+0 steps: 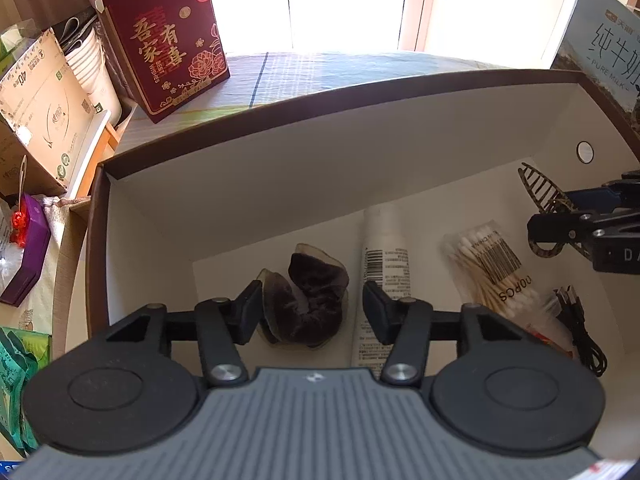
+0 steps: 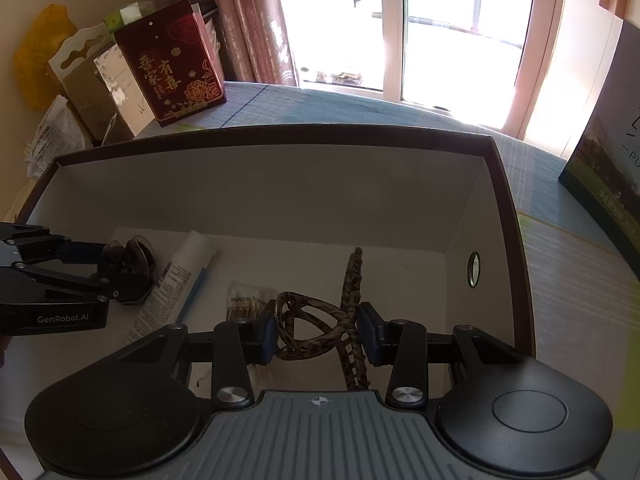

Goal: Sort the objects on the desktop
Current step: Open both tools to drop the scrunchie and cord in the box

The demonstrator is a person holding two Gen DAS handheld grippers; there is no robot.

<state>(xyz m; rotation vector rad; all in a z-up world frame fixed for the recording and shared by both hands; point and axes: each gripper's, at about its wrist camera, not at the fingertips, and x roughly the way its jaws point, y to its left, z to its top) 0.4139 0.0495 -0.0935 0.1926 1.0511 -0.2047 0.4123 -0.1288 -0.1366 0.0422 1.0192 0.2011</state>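
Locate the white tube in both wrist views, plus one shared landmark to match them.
Left wrist: white tube lies on the box floor just right of centre, between the dark fuzzy hair claw and the cotton swab pack, partly behind the left gripper right finger.
Right wrist: white tube lies left of centre, beside the left gripper.
Shared landmark: red gift box behind the open box.

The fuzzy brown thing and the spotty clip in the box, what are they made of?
The fuzzy brown thing looks like plush or velvet fabric: matte, deep-piled, with soft folds; a smooth translucent piece beside it may be plastic. The spotty clip, between the right gripper's fingers, looks like hard glossy plastic with a tortoiseshell pattern: thin rigid loops and comb teeth. Both are guesses from looks.
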